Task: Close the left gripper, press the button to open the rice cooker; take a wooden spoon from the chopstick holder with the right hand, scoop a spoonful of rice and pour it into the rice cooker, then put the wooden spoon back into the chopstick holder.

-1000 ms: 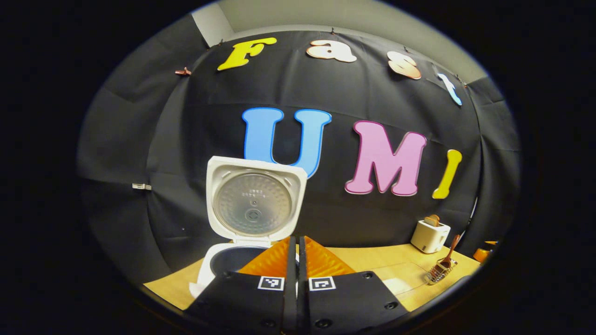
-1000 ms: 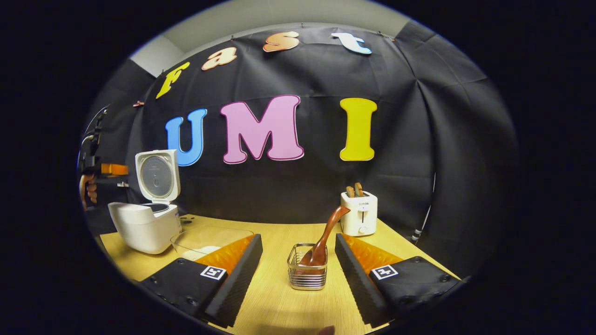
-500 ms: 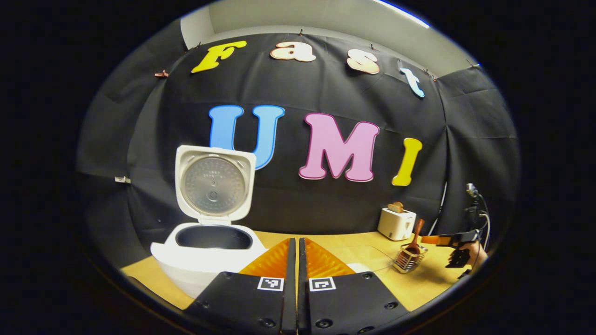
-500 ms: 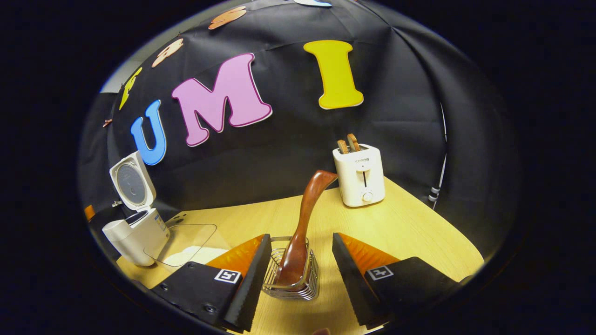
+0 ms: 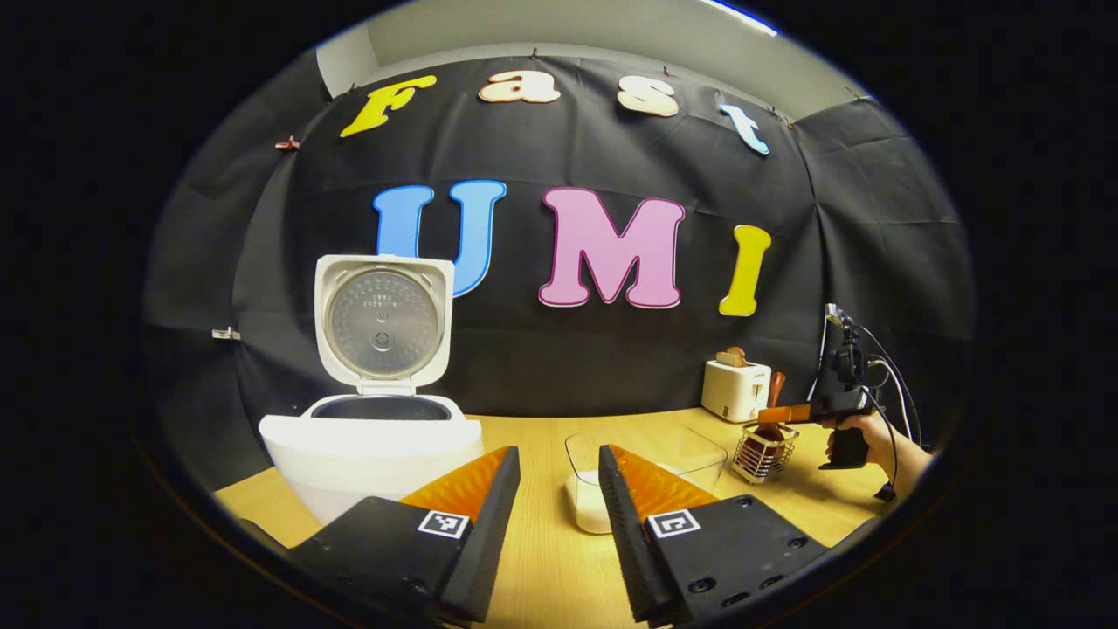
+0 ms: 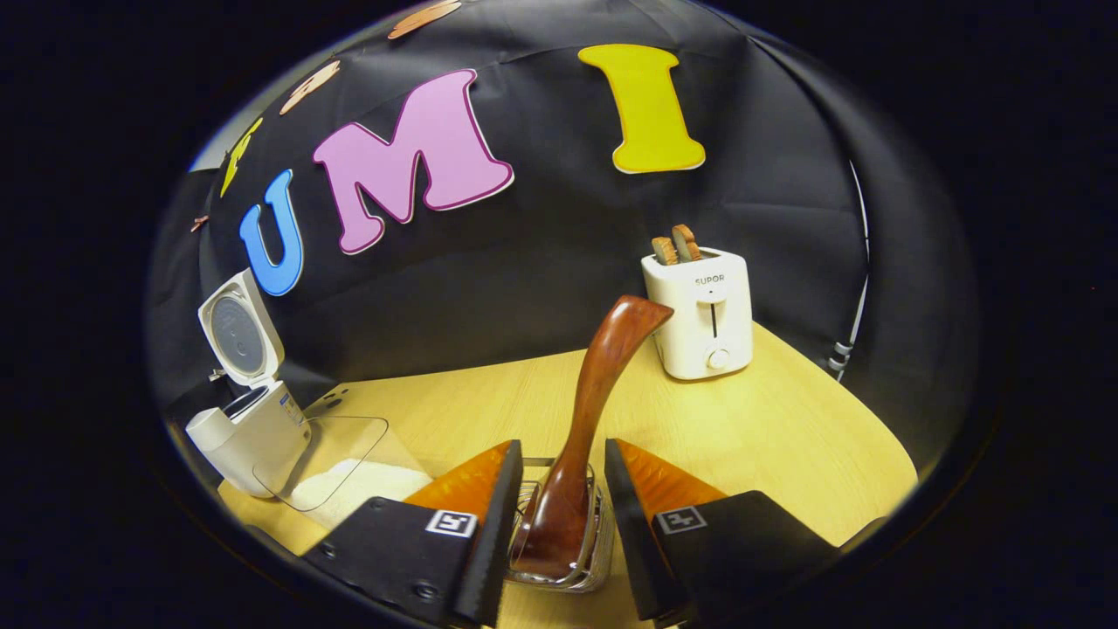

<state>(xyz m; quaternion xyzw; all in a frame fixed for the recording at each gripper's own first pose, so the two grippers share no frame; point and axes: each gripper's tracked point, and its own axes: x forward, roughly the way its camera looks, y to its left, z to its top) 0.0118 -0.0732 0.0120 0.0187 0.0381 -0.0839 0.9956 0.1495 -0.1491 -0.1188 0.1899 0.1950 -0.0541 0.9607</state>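
Note:
The white rice cooker (image 5: 367,447) stands at the left with its lid (image 5: 382,319) up and its dark pot showing. My left gripper (image 5: 557,452) is open, low over the table just right of the cooker, with nothing between its fingers. A brown wooden spoon (image 6: 598,384) stands bowl-down in the wire chopstick holder (image 6: 559,559). My right gripper (image 6: 561,445) is open, one finger on each side of the spoon's lower handle, with small gaps to it. In the left gripper view that gripper (image 5: 786,413) is level with the holder (image 5: 762,452), held by a hand (image 5: 873,437).
A clear container of white rice (image 5: 642,476) sits between cooker and holder, seen too in the right gripper view (image 6: 345,472) beside the cooker (image 6: 249,428). A white toaster (image 6: 703,314) with two slices stands at the back right. The wooden table (image 6: 769,437) ends close behind it.
My left gripper has opened and drawn back from the cooker. My right gripper has moved in lower onto the holder, its fingers narrowing around the spoon handle.

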